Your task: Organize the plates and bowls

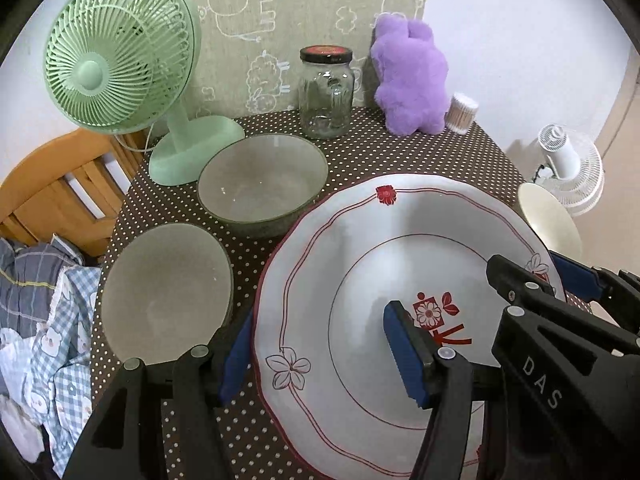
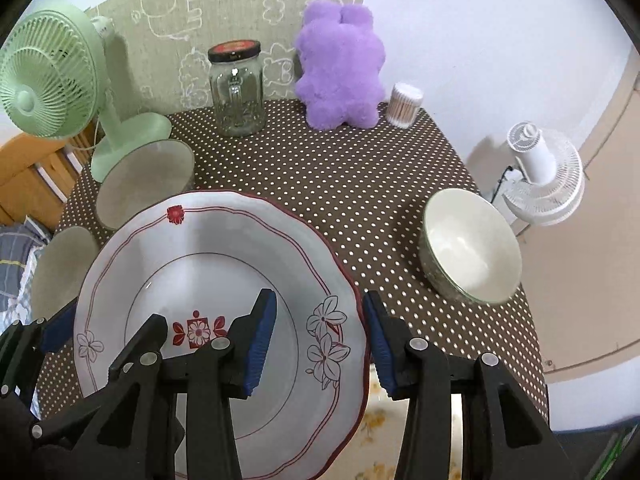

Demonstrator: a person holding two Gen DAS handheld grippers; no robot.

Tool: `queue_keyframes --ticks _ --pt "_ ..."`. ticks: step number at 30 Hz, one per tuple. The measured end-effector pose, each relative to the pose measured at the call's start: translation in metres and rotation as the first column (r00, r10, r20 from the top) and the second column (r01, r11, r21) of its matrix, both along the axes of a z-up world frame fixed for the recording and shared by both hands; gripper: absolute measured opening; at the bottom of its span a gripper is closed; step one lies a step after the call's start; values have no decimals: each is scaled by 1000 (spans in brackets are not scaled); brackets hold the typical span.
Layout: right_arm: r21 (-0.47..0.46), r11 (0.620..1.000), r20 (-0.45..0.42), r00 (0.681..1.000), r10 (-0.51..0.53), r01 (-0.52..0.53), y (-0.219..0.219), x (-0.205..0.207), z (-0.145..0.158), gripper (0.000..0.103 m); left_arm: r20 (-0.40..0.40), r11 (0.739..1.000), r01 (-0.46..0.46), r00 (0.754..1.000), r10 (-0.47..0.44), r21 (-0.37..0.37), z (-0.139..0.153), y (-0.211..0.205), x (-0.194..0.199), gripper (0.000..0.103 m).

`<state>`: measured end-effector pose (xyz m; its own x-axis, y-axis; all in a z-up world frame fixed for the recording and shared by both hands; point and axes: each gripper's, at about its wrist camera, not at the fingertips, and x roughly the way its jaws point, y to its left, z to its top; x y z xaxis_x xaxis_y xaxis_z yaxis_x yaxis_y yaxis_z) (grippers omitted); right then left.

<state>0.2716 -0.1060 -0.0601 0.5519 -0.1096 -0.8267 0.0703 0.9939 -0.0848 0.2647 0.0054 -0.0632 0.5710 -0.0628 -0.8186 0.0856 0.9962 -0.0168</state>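
White plate (image 1: 352,264) w/ a dark-red scalloped rim, thin red double line round the border, a red flower at the far edge, outlined blossoms near the grippers and a red flower-in-square motif in the well, is sitting between both grippers, over the near part of the brown polka-dot tablecloth (image 2: 320,176). It's tilting a bit, and its near edge is reaching past the table's front edge.

L gripper (image 1: 320,356) is clamping the plate's left rim: one blue pad under the rim outside, the other inside on the well. R gripper (image 2: 320,344) is gripping the right rim the same way, blue pads on either side of the edge by the blossoms.

Two grey-green bowls are standing left of the plate: far bowl (image 1: 262,184) just beside the mint desk fan (image 1: 120,56) base, near bowl (image 1: 166,294) close to the table's left edge. Cream-lined bowl (image 2: 472,246) is sitting well apart, at the right edge.

At the back: lidded glass jar (image 2: 237,88), purple plush toy (image 2: 340,68), tub of cotton swabs (image 2: 405,104). White fan (image 2: 540,176) is standing off the table, right.
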Motion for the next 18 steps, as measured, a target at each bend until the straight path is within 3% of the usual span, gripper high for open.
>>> queue_keyframes --ticks 6,18 --pt "-11 998 23 998 -55 56 2 -30 14 48 31 997 80 996 -81 11 11 -2 -23 64" --pt "2 992 12 992 -128 128 -12 -78 7 48 1 990 142 990 -142 27 6 -19 -62 64"
